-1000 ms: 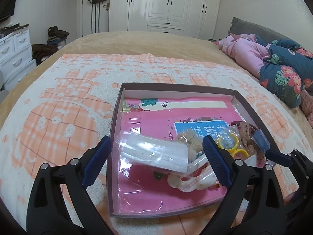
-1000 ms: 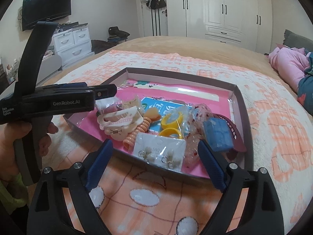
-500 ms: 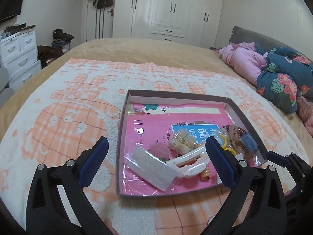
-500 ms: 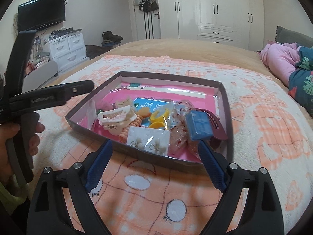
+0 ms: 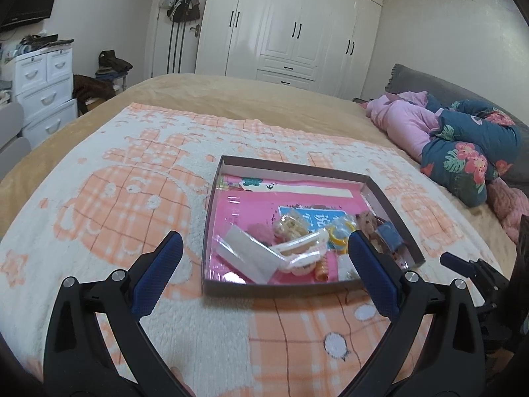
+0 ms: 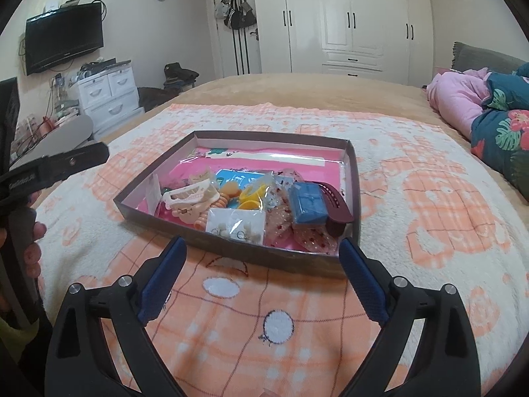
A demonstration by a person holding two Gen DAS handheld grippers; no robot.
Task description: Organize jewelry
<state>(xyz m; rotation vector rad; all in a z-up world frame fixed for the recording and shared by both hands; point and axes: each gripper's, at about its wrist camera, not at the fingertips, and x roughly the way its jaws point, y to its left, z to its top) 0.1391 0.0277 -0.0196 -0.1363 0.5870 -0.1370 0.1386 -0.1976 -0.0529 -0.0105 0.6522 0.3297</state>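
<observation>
Both grippers hung over the bed with jaws spread wide and nothing in them. The left gripper (image 5: 263, 266) and the right gripper (image 6: 261, 271) each sat short of the shallow box (image 6: 231, 248), whose near wall lay just ahead of the blue pads. Inside, on the pink lining, the jewelry was heaped toward the near end: a white hair claw (image 6: 188, 195), yellow rings (image 6: 253, 195), an earring card (image 6: 236, 225), a blue case (image 6: 309, 205). The box rested on an orange-and-white blanket (image 6: 429, 205).
</observation>
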